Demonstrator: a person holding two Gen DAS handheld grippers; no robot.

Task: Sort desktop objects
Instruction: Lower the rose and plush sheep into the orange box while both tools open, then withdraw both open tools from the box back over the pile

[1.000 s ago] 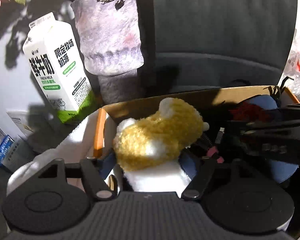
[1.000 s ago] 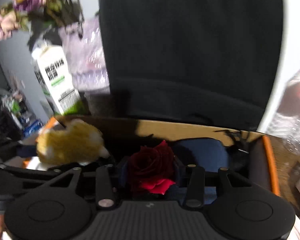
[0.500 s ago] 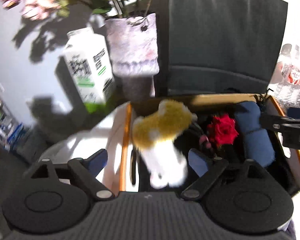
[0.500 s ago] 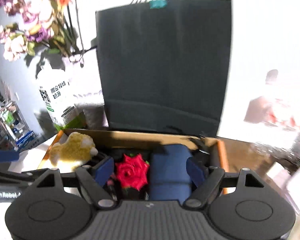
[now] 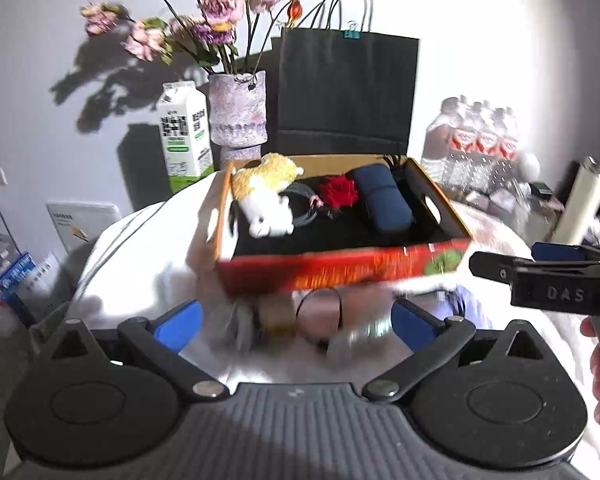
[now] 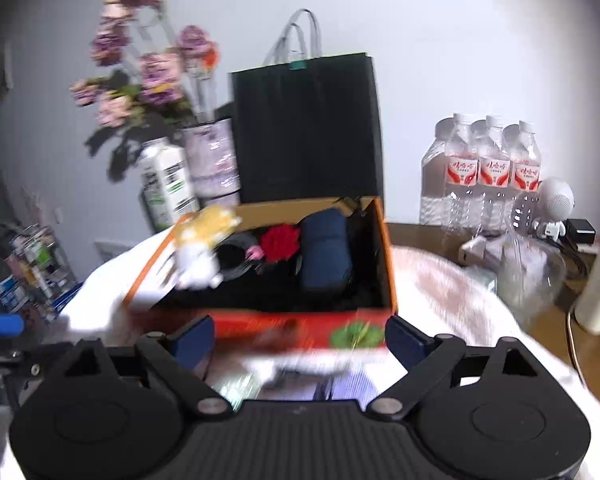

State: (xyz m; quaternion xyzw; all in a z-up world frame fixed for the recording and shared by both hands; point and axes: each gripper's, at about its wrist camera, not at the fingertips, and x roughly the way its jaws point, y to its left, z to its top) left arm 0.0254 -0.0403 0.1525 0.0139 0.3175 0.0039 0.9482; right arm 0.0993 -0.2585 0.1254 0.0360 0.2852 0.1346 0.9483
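Left claw (image 5: 296,316): jaws spread wide, seen to have just been opening, nothing between them. Right claw (image 6: 298,336): jaws likewise spread, just opened, nothing pinched; it is also seen at the right edge of the left wrist view.

Cardboard box (image 5: 340,270), orange-red front, set on a white-covered worktop (image 5: 140,240). Contained, left to right: a yellow-and-white plush toy (image 5: 266,194), a coiled grey cable (image 5: 302,210), a red rose (image 5: 338,192), a dark blue case (image 5: 384,196).

Blurred small items (image 5: 300,316) are noted on the cloth in front of the box; their kind cannot be told.

Behind the box: a milk carton (image 5: 184,136), a vase of purple flowers (image 5: 238,108), a black paper bag (image 5: 346,92). To the right: a pack of water bottles (image 6: 484,172).
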